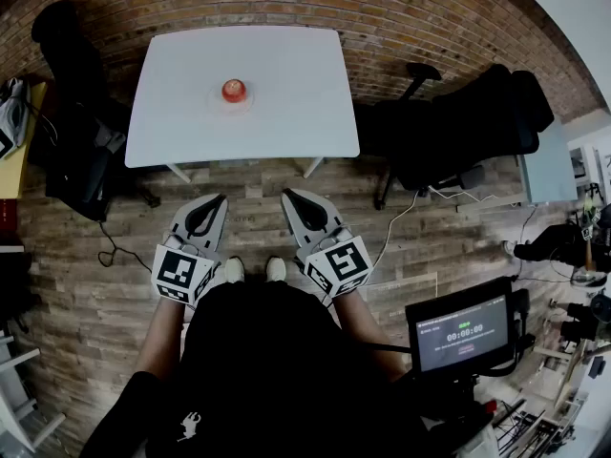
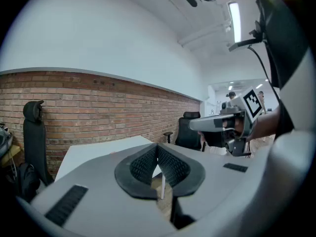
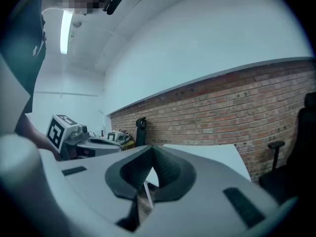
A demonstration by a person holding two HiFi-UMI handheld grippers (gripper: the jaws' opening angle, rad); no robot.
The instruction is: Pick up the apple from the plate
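Apple [image 1: 234, 90] on plate [image 1: 247, 107], chair [image 1: 458, 127] beside table [image 1: 296, 74]

left gripper [image 1: 212, 201] and right gripper [image 1: 291, 197] shells: grey plastic, smooth, matt. pads [image 2: 143, 167] inside the jaws: black, finely ribbed, rubbery look. table [image 1: 286, 122] ahead of both: white top, smooth, low sheen. apple [image 1: 234, 90] on it: red, glossy skin. wall [image 1: 401, 17] beyond: rough red brick. floor [image 1: 86, 284] under the grippers: wood-look planks, matt.
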